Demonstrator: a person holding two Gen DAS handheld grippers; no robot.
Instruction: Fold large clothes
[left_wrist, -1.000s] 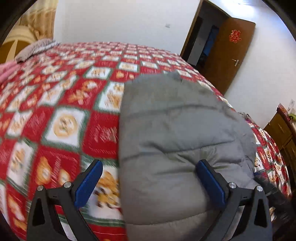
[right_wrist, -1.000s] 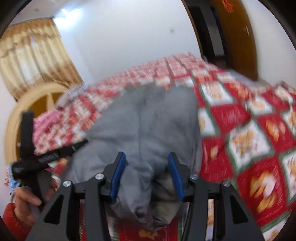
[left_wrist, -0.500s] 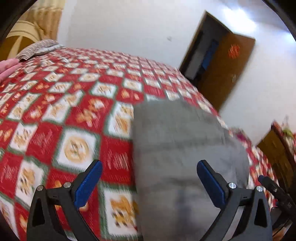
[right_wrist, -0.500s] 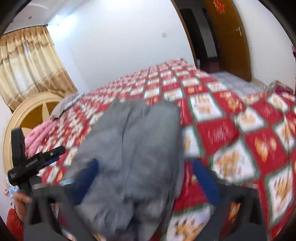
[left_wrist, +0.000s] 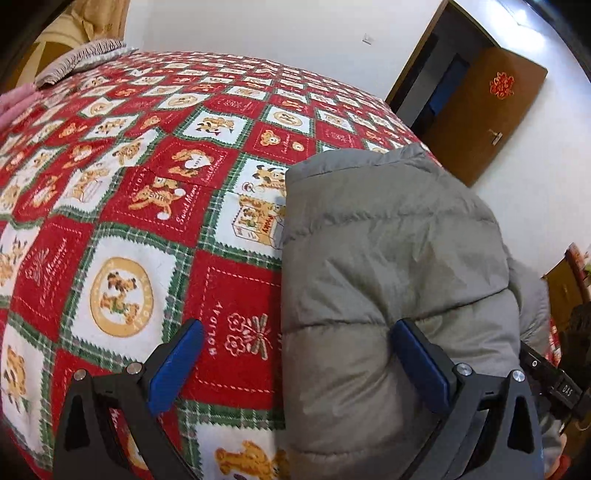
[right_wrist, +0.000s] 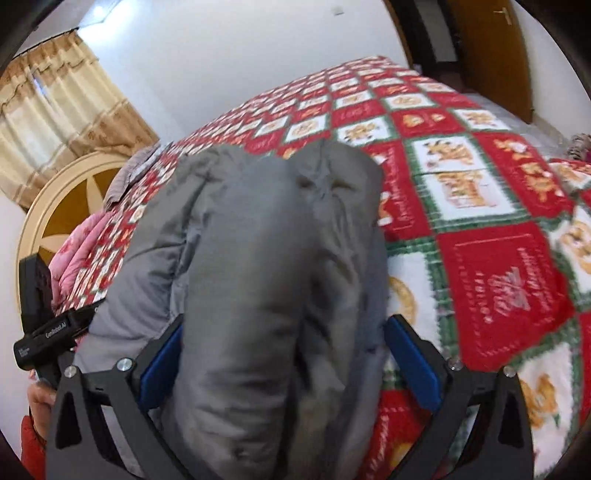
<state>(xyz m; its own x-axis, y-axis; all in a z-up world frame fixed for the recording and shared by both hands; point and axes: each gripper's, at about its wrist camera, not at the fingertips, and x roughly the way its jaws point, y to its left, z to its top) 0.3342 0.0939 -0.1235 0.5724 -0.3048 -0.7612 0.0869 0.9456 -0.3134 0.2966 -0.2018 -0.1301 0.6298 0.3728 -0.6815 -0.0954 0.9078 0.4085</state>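
Your jacket (left_wrist: 391, 258) runs off the bottom of both views, its near end hidden and blurred in the right view; it lies folded on the quilt (left_wrist: 147, 192), lower right in the left view. Your left gripper (left_wrist: 295, 363) gapes wide, holding nothing, one pad against the jacket; your right gripper (right_wrist: 284, 360) stands fully spread, jacket bulging between. A door (left_wrist: 484, 110) stands upper right; quilt squares read "HOLIDAY".

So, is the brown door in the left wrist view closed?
No, the brown door stands swung open beside a dark doorway.
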